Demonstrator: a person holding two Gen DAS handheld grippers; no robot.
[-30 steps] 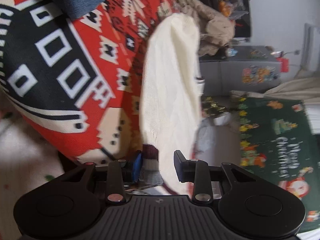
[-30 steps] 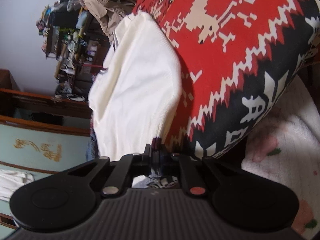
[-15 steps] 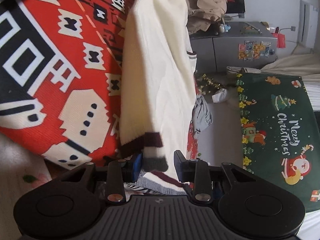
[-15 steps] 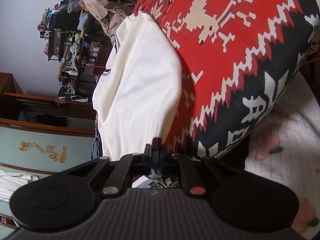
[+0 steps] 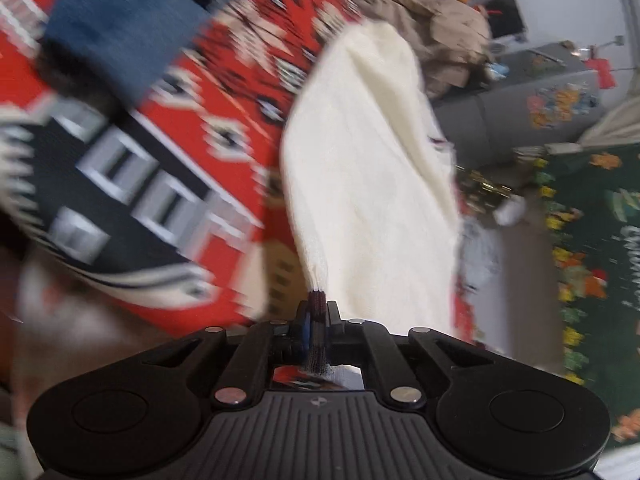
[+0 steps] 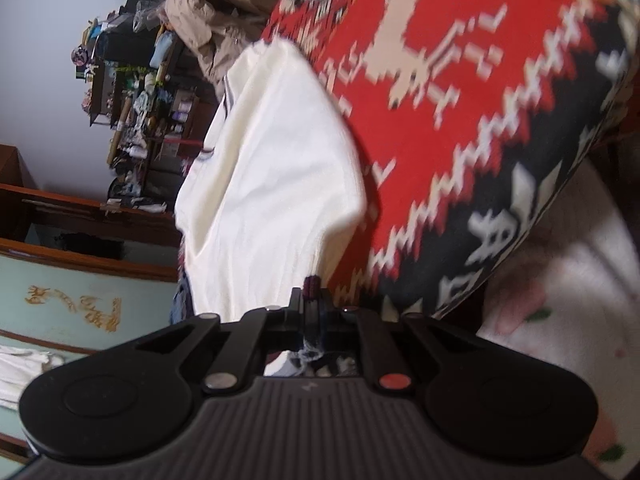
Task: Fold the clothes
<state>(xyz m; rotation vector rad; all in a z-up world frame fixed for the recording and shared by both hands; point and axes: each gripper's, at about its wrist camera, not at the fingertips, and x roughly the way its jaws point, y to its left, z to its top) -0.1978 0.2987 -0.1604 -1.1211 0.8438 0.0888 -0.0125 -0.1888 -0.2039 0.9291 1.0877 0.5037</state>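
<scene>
Cream knitted sweater with dark maroon hem band, pinched at the hem between the clenched fingers of the left gripper; the right gripper likewise grips the hem. From both pairs of fingers the sweater stretches away over a red, black and white patterned blanket.
</scene>
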